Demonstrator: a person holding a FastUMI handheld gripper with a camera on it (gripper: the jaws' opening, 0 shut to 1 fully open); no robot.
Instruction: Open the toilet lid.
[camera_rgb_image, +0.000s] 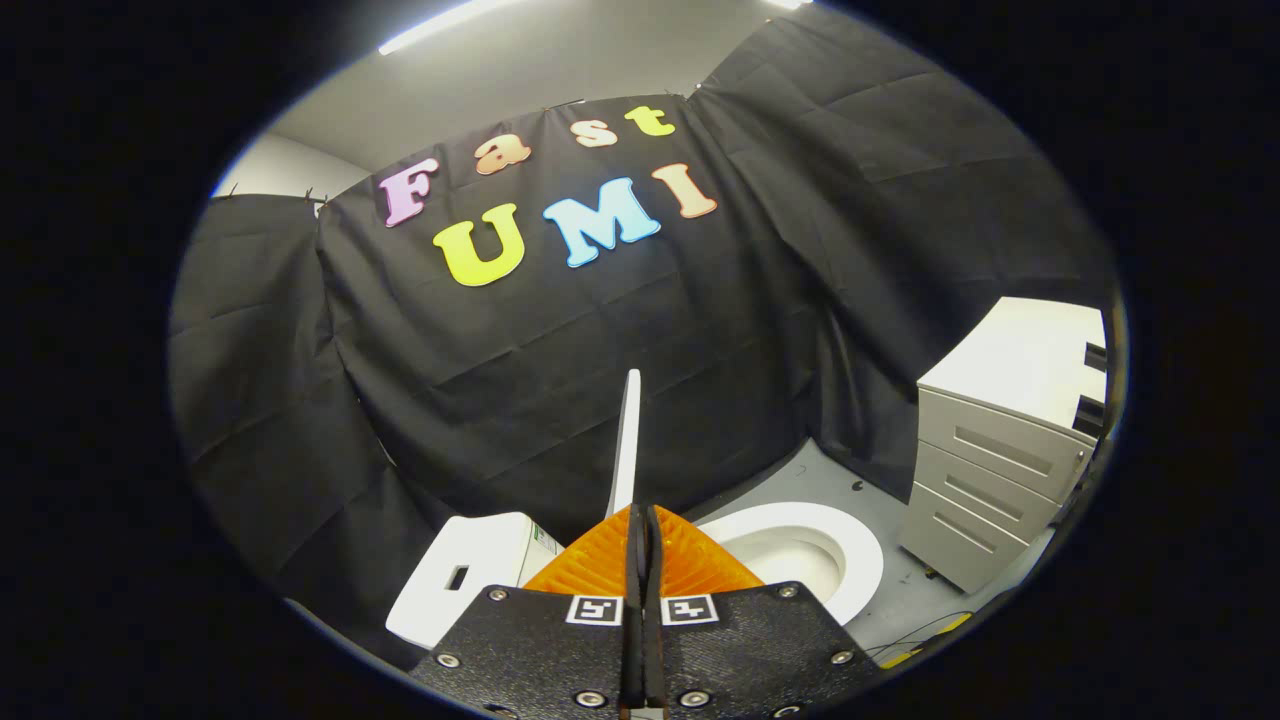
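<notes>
Two fingers of the gripper (641, 525) are seen pressed close together, and the thin white toilet lid (627, 440) is pinched edge-on between them. The lid is held raised, standing nearly upright and rising from the fingertips toward the black cloth wall (520, 360) behind. Just to the right of the fingers, the white toilet seat (850, 545) is exposed as an oval ring, with the pale bowl (790, 560) visible inside it. To the left of the fingers, the white toilet tank (460, 575) is seen, with a small dark slot in its top and a partly hidden label at its nearer corner. A grey floor (880, 500) is shown beyond the seat, and a few small dark specks are scattered on it. Farther right, a light grey drawer cabinet (1000, 470) with three drawer fronts is placed against the cloth wall, well apart from the toilet. Some yellow and dark cables (925, 640) are laid on the floor near the cabinet's base. Above the cloth, a pale ceiling with a strip light (450, 25) is seen.
</notes>
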